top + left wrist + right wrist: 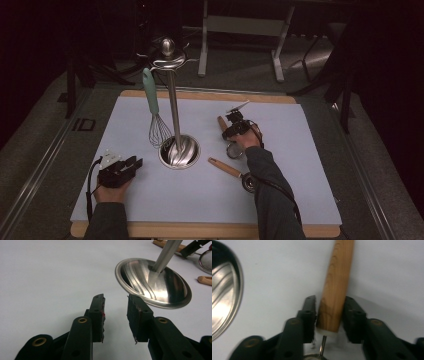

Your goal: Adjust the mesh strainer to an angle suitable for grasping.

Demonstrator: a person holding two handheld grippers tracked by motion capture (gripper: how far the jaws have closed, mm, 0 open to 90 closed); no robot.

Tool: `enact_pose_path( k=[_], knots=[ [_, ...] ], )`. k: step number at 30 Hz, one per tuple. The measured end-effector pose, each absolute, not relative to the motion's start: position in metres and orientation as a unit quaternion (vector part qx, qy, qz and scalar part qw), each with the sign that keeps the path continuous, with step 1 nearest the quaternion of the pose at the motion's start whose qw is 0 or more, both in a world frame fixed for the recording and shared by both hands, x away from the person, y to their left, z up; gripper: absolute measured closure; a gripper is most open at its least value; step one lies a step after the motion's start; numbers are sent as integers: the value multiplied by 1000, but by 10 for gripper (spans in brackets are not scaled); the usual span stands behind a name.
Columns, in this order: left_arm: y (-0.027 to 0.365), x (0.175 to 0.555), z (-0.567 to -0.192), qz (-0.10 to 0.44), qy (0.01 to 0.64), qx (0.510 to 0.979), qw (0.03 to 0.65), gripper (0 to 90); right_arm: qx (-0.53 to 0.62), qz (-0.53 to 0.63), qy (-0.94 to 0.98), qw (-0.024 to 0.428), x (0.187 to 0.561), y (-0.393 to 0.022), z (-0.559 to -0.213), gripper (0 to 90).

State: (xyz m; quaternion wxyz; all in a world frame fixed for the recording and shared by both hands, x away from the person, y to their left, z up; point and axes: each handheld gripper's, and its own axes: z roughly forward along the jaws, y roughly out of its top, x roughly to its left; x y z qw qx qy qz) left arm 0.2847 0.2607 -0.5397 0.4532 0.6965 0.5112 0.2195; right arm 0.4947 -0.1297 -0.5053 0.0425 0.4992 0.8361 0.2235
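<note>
Straddling wooden handle (335, 285), right tongs (329, 312) ajar

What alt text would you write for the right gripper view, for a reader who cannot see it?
A light wooden handle lies on the white mat between the two black jaws of the right tool, with small gaps visible on both sides. A thin metal shaft leaves its near end, and the rim of a shiny steel base shows at the left.

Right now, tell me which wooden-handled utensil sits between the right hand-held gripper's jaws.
The farther wooden-handled utensil, beside the stand's base; its handle lies between the right hand-held gripper's jaws. The nearer wooden-handled utensil lies untouched alongside the forearm.
</note>
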Motion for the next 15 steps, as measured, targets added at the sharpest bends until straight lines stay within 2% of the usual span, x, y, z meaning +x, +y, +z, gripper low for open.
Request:
enact_pose_path(
  k=[15],
  knots=[
    [260,285,-540,222,511,699,449,670,470,250,845,43,481,-133,-493,705]
  ],
)
